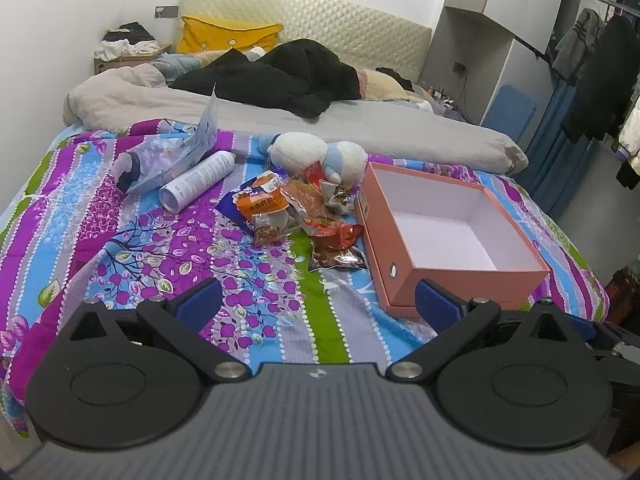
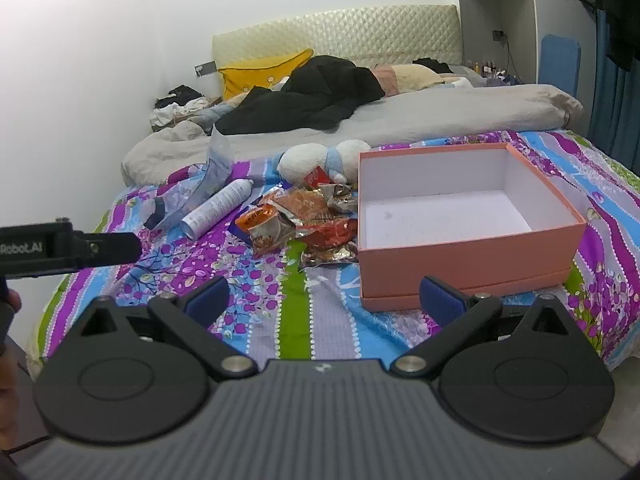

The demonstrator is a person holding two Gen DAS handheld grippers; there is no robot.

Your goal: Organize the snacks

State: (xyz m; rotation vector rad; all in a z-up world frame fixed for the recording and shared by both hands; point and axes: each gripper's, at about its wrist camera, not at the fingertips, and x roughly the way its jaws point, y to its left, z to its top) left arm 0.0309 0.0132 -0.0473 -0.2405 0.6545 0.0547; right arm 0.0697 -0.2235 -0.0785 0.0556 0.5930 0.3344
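Two grippers hover over the bed (image 1: pixel 120 264), the left gripper (image 1: pixel 318 302) and right gripper (image 2: pixel 325 300) both spread wide, holding nothing. Big pink box (image 1: pixel 404 248) sits empty toward the right edge; snack packets (image 1: pixel 296 212) pile just beside it, mid-bed.

Black hand-held gripper (image 1: pixel 318 308) with blue finger pads (image 1: pixel 200 304) (ribbed grey housing).

Your left hand-held gripper (image 1: pixel 318 300) hovers wide open and empty above the patterned bedspread (image 1: pixel 160 248), and ahead of you the snack packets (image 1: pixel 296 216) lie heaped just left of the open pink box (image 1: pixel 404 256), with a plush toy (image 1: pixel 316 154) behind and a white spray can (image 1: pixel 198 180) further left.
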